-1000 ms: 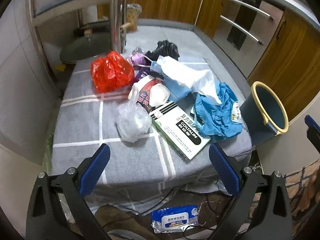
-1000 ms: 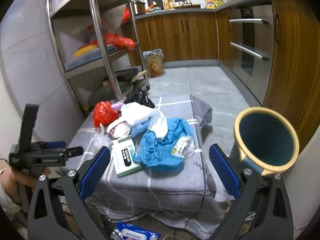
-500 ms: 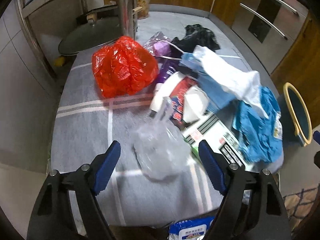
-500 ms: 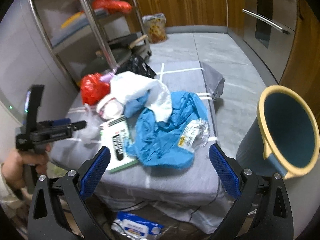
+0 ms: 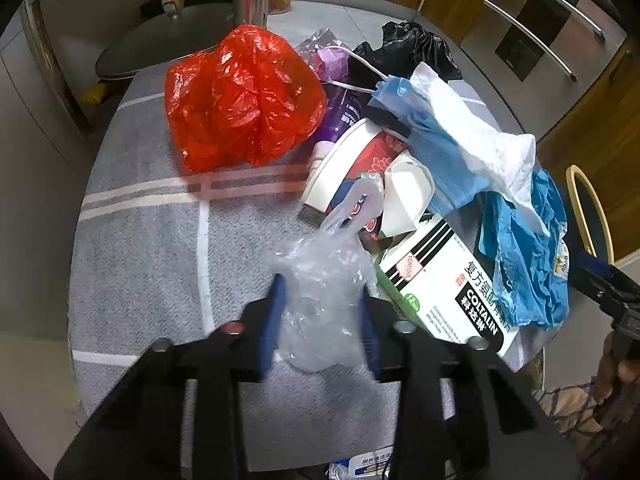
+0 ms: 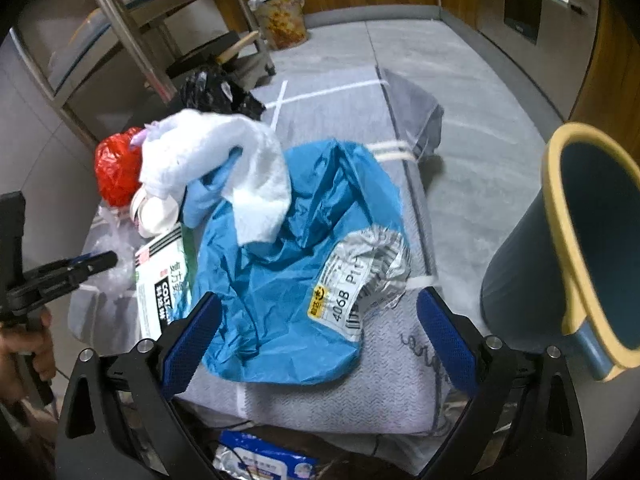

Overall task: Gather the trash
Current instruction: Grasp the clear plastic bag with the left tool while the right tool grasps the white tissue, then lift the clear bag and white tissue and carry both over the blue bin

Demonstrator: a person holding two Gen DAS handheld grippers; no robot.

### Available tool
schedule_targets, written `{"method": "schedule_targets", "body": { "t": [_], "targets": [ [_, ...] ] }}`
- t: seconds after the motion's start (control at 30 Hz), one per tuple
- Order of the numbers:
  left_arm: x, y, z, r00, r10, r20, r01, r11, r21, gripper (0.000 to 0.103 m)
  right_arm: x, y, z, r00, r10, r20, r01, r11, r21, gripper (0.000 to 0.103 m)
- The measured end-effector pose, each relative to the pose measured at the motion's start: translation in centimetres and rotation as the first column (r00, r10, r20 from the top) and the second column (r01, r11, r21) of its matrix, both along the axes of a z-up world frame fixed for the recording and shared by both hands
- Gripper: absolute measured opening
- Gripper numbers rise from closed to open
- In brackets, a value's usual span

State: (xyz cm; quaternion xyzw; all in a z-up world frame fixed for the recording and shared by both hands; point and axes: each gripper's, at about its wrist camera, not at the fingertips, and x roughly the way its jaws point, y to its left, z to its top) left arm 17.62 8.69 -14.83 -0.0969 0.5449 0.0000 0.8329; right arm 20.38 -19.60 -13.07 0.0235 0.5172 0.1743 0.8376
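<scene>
The left gripper (image 5: 322,316) has just been closing its jaws, and its blue pads now press the crumpled clear plastic bag (image 5: 320,280) between them; motion blur smears the pads. The bag lies on the grey striped cloth (image 5: 160,240), just beside the white Coltalin box (image 5: 448,284). The right gripper (image 6: 318,332) stands wide over the blue plastic bag (image 6: 288,272), holding nothing. The blue bin (image 6: 560,248) is cut off at the right edge.

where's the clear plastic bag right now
In the left wrist view, the clear plastic bag lies on the grey cloth between the left gripper fingers, just left of the white medicine box.
</scene>
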Motion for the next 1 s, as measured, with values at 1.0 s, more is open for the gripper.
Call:
{"method": "schedule_targets", "body": {
  "t": [1.0],
  "targets": [
    [-3.4, -0.1, 11.0, 0.983, -0.018, 0.184, 0.031, 0.997, -0.070, 0.014, 10.1, 9.5, 2.6, 0.997, 0.076, 0.004, -0.076, 0.995, 0.064, 0.090]
  ]
}}
